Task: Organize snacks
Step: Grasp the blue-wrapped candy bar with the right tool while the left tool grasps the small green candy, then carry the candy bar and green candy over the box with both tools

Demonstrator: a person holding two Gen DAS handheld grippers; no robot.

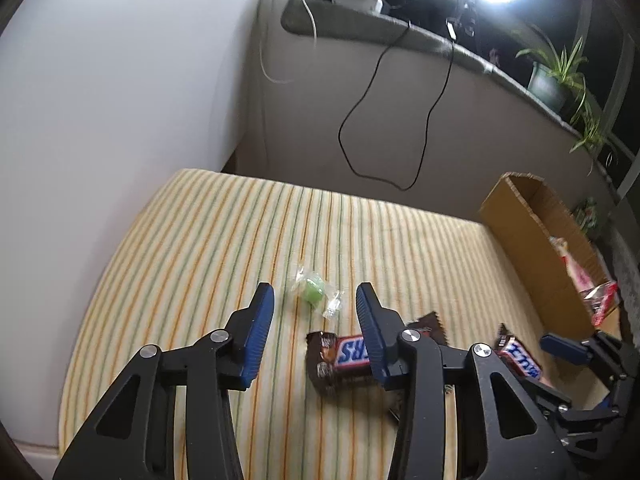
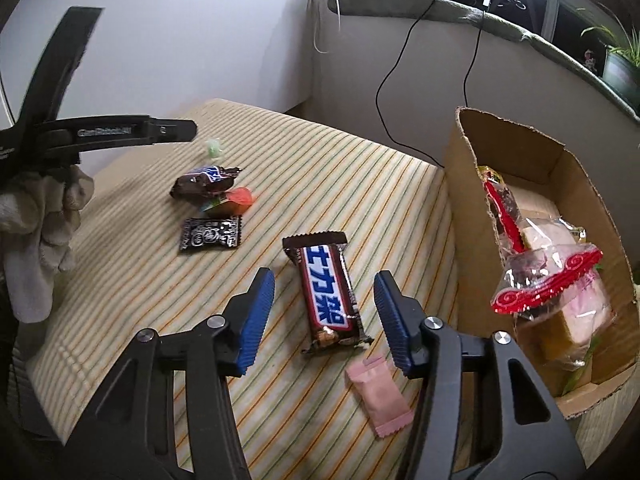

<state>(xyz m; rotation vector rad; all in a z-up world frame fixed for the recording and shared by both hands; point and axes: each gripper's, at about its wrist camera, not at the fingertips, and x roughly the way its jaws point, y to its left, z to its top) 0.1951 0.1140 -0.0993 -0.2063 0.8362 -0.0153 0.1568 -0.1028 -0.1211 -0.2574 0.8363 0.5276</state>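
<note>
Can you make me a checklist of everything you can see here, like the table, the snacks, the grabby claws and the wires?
Surface: striped cloth.
Job's things: Snickers bar, pink packet, black packet, second Snickers, orange candy, green candy loose on the cloth; cardboard box holding bagged snacks.
Clutter: nothing seen.
Grippers: left gripper open, empty; right gripper open, over the Snickers bar.
Cables: black cable hangs from the ledge.
Surroundings: white wall, potted plant.
</note>
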